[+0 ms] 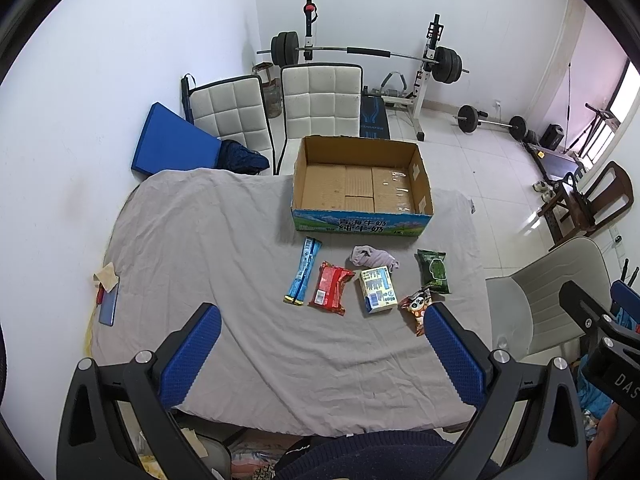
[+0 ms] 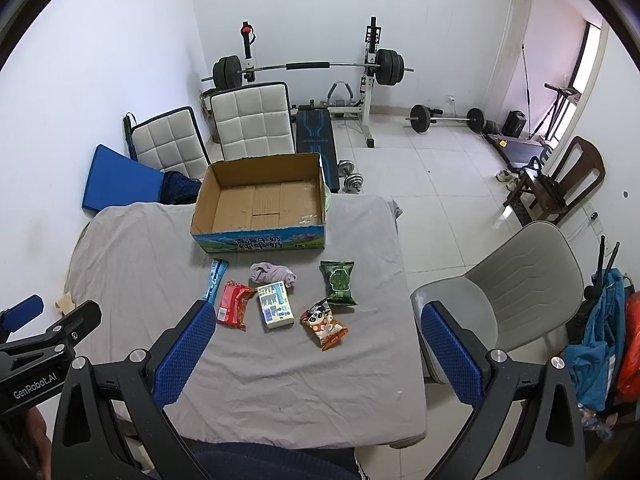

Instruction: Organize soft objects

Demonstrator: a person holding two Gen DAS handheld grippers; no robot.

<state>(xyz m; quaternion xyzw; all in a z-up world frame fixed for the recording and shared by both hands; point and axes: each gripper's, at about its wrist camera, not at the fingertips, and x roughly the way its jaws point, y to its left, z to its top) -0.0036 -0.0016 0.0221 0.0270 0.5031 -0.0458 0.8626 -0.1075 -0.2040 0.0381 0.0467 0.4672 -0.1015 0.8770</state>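
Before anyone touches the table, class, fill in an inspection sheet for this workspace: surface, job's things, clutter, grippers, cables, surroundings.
Surface: table under a wrinkled grey cloth.
Job's things: open cardboard box, empty; in front of it lie a blue stick pack, red packet, crumpled grey cloth piece, white tissue pack, green packet and cartoon snack bag.
Clutter: a phone and paper scrap at the table's left edge.
Grippers: left gripper open, empty, above the table; right gripper likewise.
Cables: nothing seen on the table.
Surroundings: padded chairs, barbell rack, grey chair, tiled floor.
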